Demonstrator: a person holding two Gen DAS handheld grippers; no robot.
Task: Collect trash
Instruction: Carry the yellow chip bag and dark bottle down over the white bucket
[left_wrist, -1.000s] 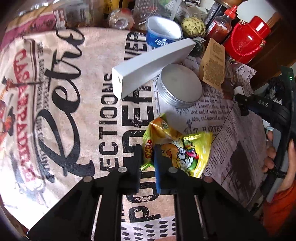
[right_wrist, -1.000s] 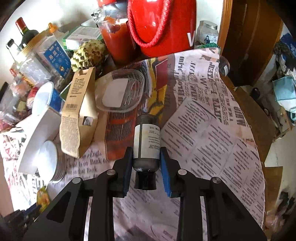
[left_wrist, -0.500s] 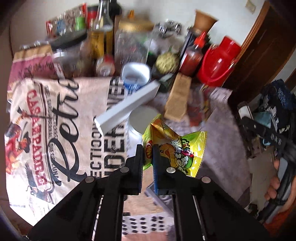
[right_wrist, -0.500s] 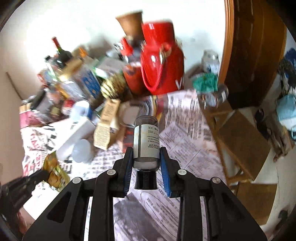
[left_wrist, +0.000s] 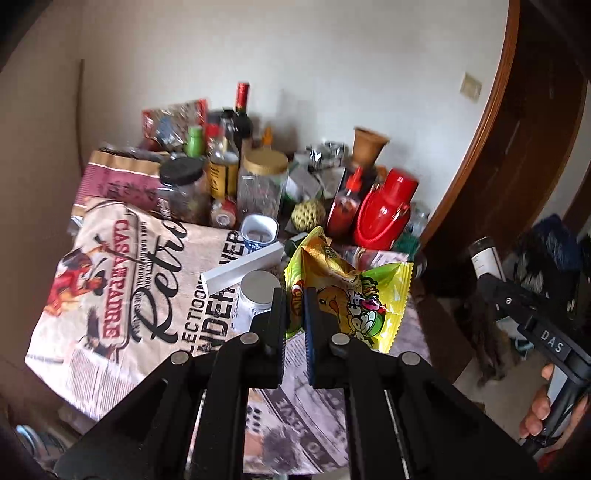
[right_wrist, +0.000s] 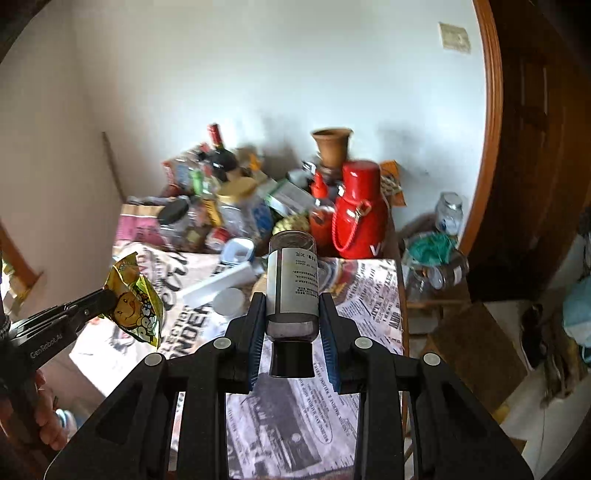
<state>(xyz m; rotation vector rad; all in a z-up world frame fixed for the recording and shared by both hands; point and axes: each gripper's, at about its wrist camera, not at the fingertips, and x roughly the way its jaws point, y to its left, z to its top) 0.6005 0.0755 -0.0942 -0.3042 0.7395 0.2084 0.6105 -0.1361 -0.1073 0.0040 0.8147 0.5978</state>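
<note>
My left gripper (left_wrist: 294, 306) is shut on a yellow-green snack bag (left_wrist: 347, 291) and holds it in the air above the table; the bag also shows in the right wrist view (right_wrist: 138, 299). My right gripper (right_wrist: 291, 314) is shut on a dark bottle with a white label (right_wrist: 293, 284), cap toward the camera, held above the table's near part. The bottle's far end shows in the left wrist view (left_wrist: 485, 258) at the right. A white long box (left_wrist: 242, 269) and a round metal tin (left_wrist: 256, 295) lie on the printed tablecloth (left_wrist: 122, 295).
Jars, bottles, a red thermos (left_wrist: 384, 214), a sauce bottle (left_wrist: 343, 206) and a clay pot (left_wrist: 367, 147) crowd the table's back by the wall. A wooden door frame (left_wrist: 480, 147) stands at the right. A low shelf with jars (right_wrist: 439, 258) is right of the table.
Both grippers have lifted up and pulled back from the table with the bag and the bottle; the table now looks smaller and farther, and the wall has come into view.
</note>
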